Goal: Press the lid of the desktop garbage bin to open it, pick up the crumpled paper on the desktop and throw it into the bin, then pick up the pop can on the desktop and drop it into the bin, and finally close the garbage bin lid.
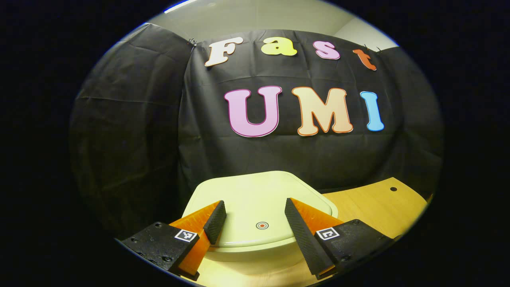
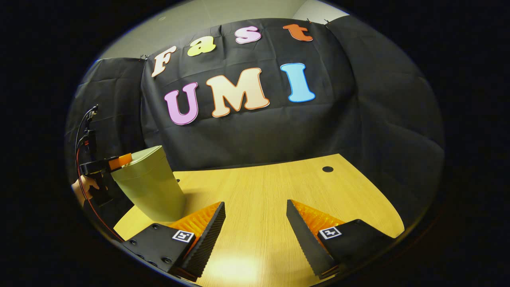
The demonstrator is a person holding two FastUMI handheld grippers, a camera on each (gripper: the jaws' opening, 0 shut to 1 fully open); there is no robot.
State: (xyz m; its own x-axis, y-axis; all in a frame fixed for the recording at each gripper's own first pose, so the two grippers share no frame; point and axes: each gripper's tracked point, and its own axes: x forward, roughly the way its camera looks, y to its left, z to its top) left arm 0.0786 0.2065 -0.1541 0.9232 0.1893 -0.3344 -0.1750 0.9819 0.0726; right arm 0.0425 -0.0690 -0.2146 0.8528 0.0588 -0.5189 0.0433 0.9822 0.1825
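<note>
Both grippers spread wide, the bin's lid down.

In the left gripper view, the left gripper [image 1: 255, 223] has its fingers [image 1: 215, 221] wide apart, holding nothing, poised just over the near edge of the pale green garbage bin [image 1: 255, 255]; the lid [image 1: 259, 199] lies flat and closed, so the bin's contents cannot be seen, and a small round ring mark [image 1: 261, 225] on the lid sits between the fingertips. In the right gripper view, going left to right: a hand [image 2: 81, 187] holds the left gripper at the bin's top, the bin stands at the left end of the wooden tabletop [image 2: 279, 187], and the right gripper [image 2: 255, 229] hovers over bare wood, fingers parted and empty.
</note>
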